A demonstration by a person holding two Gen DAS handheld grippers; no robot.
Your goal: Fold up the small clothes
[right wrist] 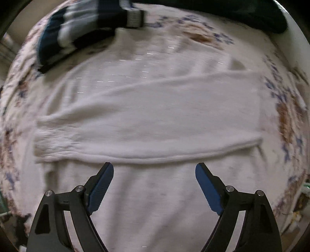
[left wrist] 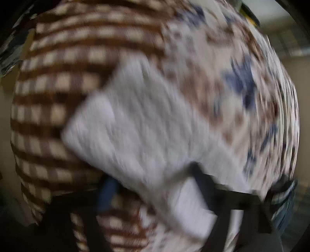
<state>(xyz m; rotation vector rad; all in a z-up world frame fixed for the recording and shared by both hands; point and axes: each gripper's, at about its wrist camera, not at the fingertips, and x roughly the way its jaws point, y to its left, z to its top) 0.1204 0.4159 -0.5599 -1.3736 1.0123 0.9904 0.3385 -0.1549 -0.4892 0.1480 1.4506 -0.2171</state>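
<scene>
Nearest the lens in the right wrist view, lower half of the frame: the right gripper (right wrist: 154, 170), spread wide and holding nothing, blue pads (right wrist: 101, 186) poised just short of a folded edge; beneath and beyond, filling the middle of the frame, the white sweater (right wrist: 151, 120), a sleeve laid across the body as a long band from centre left to centre right.

Judged soft, limp, light and thickly knitted; likely to sag and drag if lifted by one point, unlikely to slip from ribbed pads; no fragility. Best taken at a doubled edge: the fold line just ahead of the fingertips, or the cuff end at centre left.

In the left wrist view, heavily blurred: the left gripper (left wrist: 174, 184) at lower centre, seemingly clenched on a lifted flap of the same white knit, though blur forbids certainty.

Around the garment: floral bedspread (right wrist: 286, 116) showing on both sides, with free margin at right and lower left; brown checked cloth (left wrist: 58, 97) at the left of the left view; at upper left of the right view a dark striped garment (right wrist: 64, 33) close to the sweater's far edge, crowding that side; dark bundle (right wrist: 242, 15) along the top right.
</scene>
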